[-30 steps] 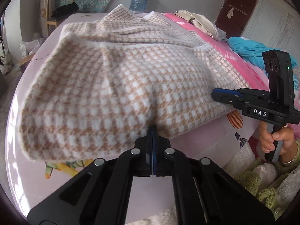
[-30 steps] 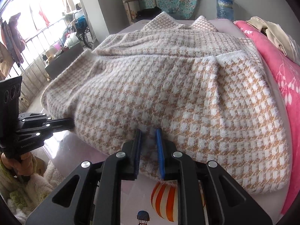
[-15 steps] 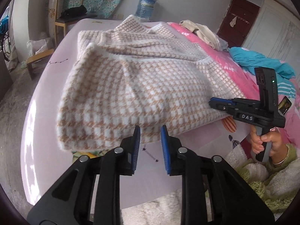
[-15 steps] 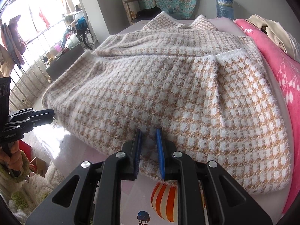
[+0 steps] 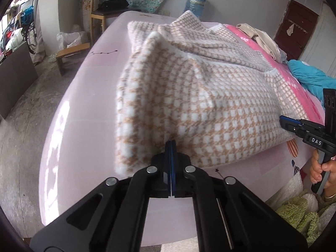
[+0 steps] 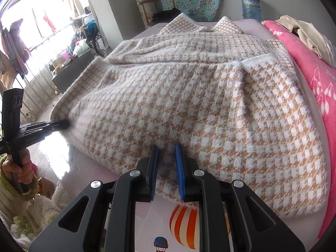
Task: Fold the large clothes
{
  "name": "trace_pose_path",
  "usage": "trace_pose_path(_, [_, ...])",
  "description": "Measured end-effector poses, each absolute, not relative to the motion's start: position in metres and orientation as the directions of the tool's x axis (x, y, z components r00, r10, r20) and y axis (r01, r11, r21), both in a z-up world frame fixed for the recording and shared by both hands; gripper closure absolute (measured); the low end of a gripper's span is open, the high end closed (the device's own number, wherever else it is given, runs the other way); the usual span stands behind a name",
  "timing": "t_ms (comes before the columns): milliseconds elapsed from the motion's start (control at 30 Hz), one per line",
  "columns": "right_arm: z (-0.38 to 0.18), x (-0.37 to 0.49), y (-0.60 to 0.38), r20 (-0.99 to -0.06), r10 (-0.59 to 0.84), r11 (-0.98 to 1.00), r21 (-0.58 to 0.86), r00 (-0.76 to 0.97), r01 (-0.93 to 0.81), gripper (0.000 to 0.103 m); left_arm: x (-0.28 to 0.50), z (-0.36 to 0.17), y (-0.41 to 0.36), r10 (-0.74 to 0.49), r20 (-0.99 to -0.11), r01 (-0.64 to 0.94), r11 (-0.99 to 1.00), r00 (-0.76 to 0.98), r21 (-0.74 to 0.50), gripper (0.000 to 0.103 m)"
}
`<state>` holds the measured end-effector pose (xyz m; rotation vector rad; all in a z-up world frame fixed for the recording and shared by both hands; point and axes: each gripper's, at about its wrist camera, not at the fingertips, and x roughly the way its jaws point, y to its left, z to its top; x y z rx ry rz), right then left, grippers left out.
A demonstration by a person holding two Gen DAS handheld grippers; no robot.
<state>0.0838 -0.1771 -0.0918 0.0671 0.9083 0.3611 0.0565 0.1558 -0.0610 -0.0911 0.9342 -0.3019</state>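
A large fuzzy tan-and-white houndstooth sweater (image 5: 199, 96) lies spread over the pink bed (image 5: 84, 96); it also fills the right wrist view (image 6: 189, 96). My left gripper (image 5: 170, 145) is shut on the sweater's near hem at its left corner, and the fabric bunches up from the pinch. It shows from the side in the right wrist view (image 6: 63, 124). My right gripper (image 6: 167, 153) has its jaws a little apart around the near hem, with fluffy fabric between the blue pads. In the left wrist view it (image 5: 282, 124) reaches the sweater's right edge.
A pink blanket (image 6: 315, 77) with beige clothes (image 6: 304, 33) lies along the bed's right side, and a teal garment (image 5: 310, 77) beyond. A wooden chair (image 5: 105, 6) and a water bottle (image 5: 196, 2) stand past the bed. A balloon print (image 6: 184, 226) marks the sheet's near edge.
My left gripper, open and clear of the hem half a second ago, has shut on the sweater's near left corner and lifted it. The right gripper has held its place.
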Motion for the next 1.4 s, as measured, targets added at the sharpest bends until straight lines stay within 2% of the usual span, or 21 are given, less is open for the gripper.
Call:
trace_pose_path(200, [-0.091, 0.083, -0.178, -0.757, 0.341, 0.935, 0.215, 0.557, -0.280, 0.087, 0.057, -0.047, 0.169, -0.255, -0.772, 0.161, 0.967, 0.582, -0.197, 0.101])
trace_pose_path(267, [-0.090, 0.084, -0.178, -0.761, 0.339, 0.936, 0.216, 0.553, -0.277, 0.084, 0.055, -0.037, 0.168, -0.279, -0.758, 0.174, 0.960, 0.589, -0.218, 0.093])
trace_pose_path(333, [-0.086, 0.083, -0.176, -0.768, 0.326, 0.940, 0.202, 0.551, -0.275, 0.078, 0.050, -0.025, 0.159, -0.277, -0.737, 0.206, 0.960, 0.617, -0.188, 0.080])
trace_pose_path(400, [-0.077, 0.081, -0.174, -0.760, 0.320, 0.941, 0.186, 0.565, -0.282, 0.069, 0.047, -0.013, 0.148, -0.307, -0.712, 0.254, 0.950, 0.632, -0.183, 0.078])
trace_pose_path(500, [-0.065, 0.080, -0.169, -0.734, 0.350, 0.930, 0.200, 0.582, -0.307, 0.067, 0.051, -0.003, 0.126, -0.378, -0.673, 0.322, 0.922, 0.635, -0.215, 0.073])
trace_pose_path(667, [-0.065, 0.092, -0.157, -0.728, 0.350, 0.929, 0.191, 0.589, -0.316, 0.067, 0.070, -0.013, 0.066, -0.449, -0.673, 0.432, 0.878, 0.587, -0.208, 0.072])
trace_pose_path(800, [-0.080, 0.108, -0.155, -0.748, 0.337, 0.935, 0.196, 0.572, -0.295, 0.067, 0.090, -0.045, 0.026, -0.358, -0.745, 0.440, 0.893, 0.563, -0.097, 0.070])
trace_pose_path(967, [-0.079, 0.111, -0.155, -0.752, 0.333, 0.937, 0.196, 0.568, -0.290, 0.067, 0.100, -0.040, 0.029, -0.374, -0.742, 0.432, 0.893, 0.556, -0.127, 0.066])
trace_pose_path(1100, [-0.061, 0.116, -0.161, -0.718, 0.322, 0.944, 0.191, 0.617, -0.271, 0.067, 0.103, -0.025, 0.026, -0.345, -0.711, 0.423, 0.903, 0.613, -0.074, 0.066])
trace_pose_path(1200, [-0.072, 0.132, -0.161, -0.737, 0.298, 0.951, 0.172, 0.606, -0.258, 0.067, 0.116, -0.035, 0.017, -0.305, -0.740, 0.397, 0.916, 0.600, -0.055, 0.065])
trace_pose_path(1300, [-0.081, 0.138, -0.162, -0.736, 0.310, 0.948, 0.185, 0.602, -0.261, 0.064, 0.120, -0.036, 0.017, -0.298, -0.733, 0.377, 0.924, 0.611, -0.061, 0.063])
trace_pose_path(1400, [-0.073, 0.138, -0.165, -0.736, 0.313, 0.947, 0.192, 0.600, -0.258, 0.067, 0.121, -0.027, 0.017, -0.314, -0.718, 0.384, 0.921, 0.621, -0.071, 0.063])
